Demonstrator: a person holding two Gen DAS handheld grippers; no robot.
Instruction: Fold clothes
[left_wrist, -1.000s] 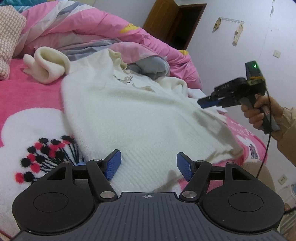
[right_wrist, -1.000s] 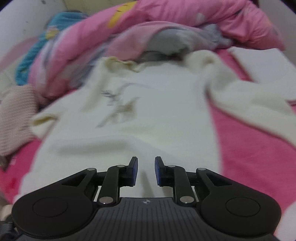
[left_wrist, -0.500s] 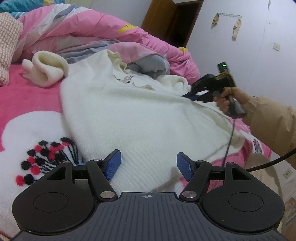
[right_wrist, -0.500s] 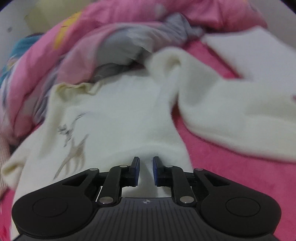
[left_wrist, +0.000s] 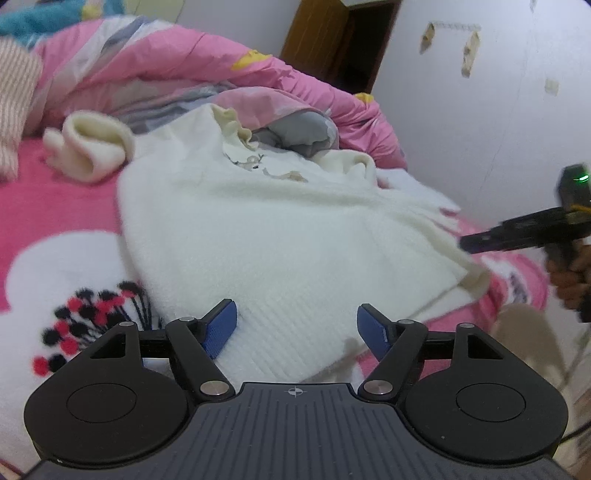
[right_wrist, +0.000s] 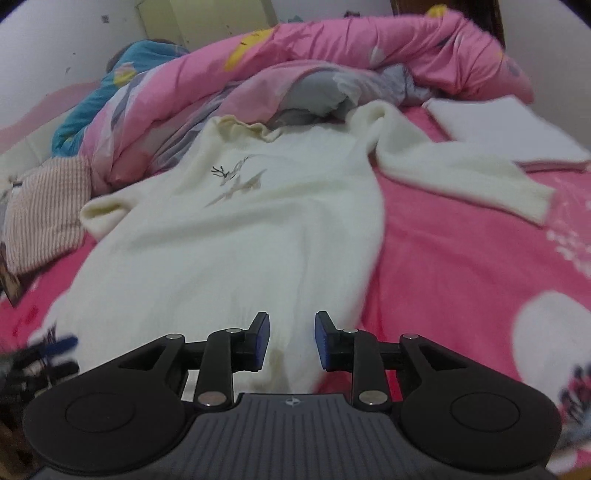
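A cream knit sweater (left_wrist: 280, 229) with a small deer print lies spread face up on the pink bed; it also shows in the right wrist view (right_wrist: 236, 229). One sleeve (left_wrist: 92, 151) is bunched at the far left, the other sleeve (right_wrist: 458, 173) stretches out to the right. My left gripper (left_wrist: 295, 328) is open just above the ribbed hem, empty. My right gripper (right_wrist: 290, 339) is partly open over the hem's right corner, holding nothing. It shows in the left wrist view (left_wrist: 480, 243) at the right, off the sweater's side edge.
A crumpled pink and grey quilt (right_wrist: 332, 66) is piled behind the sweater. A pink checked garment (right_wrist: 44, 210) lies at the left. A folded white piece (right_wrist: 506, 129) lies at the far right. The bed sheet (right_wrist: 461, 258) is pink with white shapes. A dark doorway (left_wrist: 354, 48) stands behind.
My right gripper pulled back from near the sweater's shoulder to the hem's right corner and opened wider. My left gripper stayed open over the hem.
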